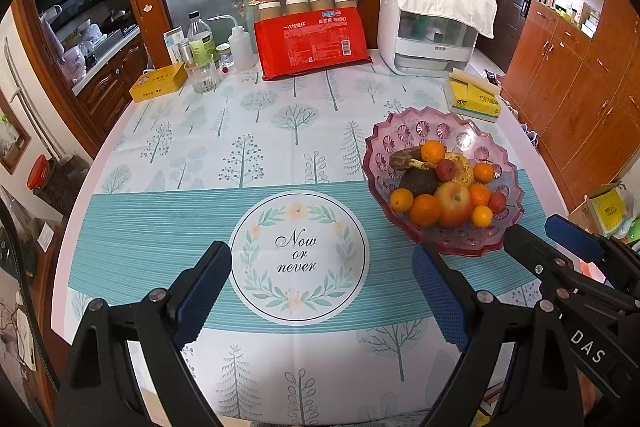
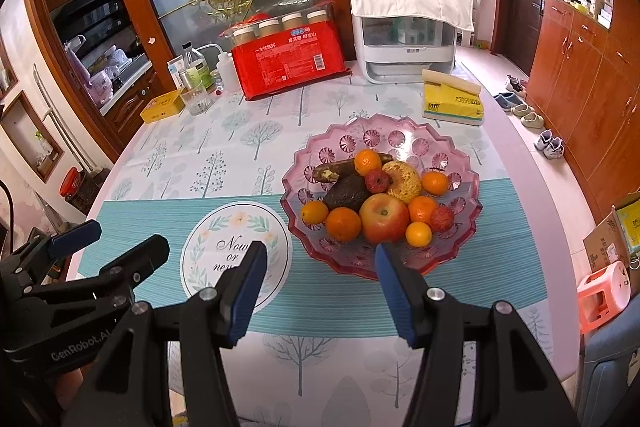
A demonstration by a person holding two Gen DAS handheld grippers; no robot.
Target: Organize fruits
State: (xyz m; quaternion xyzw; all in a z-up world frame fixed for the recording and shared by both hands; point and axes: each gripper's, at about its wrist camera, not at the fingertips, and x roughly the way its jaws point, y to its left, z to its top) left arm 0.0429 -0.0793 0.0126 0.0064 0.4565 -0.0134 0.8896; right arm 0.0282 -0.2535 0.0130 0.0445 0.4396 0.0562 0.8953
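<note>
A pink scalloped glass bowl (image 1: pixel 416 131) (image 2: pixel 400 135) stands on the table's right half. It holds a red-yellow apple (image 1: pixel 454 205) (image 2: pixel 384 219), several oranges (image 2: pixel 343 223), a dark avocado (image 2: pixel 346 191), a browned banana (image 2: pixel 332 173), lychees (image 2: pixel 378 182) and a yellow netted fruit (image 2: pixel 402 179). My left gripper (image 1: pixel 320 291) is open and empty above the "Now or never" print, left of the bowl. My right gripper (image 2: pixel 320 287) is open and empty just in front of the bowl; it also shows in the left wrist view (image 1: pixel 552 239).
At the table's back stand a red cup package (image 1: pixel 312 47), a white appliance under a cloth (image 1: pixel 432 23), a yellow tissue pack (image 1: pixel 474 99), a yellow box (image 1: pixel 158 87), a glass (image 1: pixel 204 75) and bottles (image 1: pixel 200 35). Wooden cabinets (image 2: pixel 580 79) line the right.
</note>
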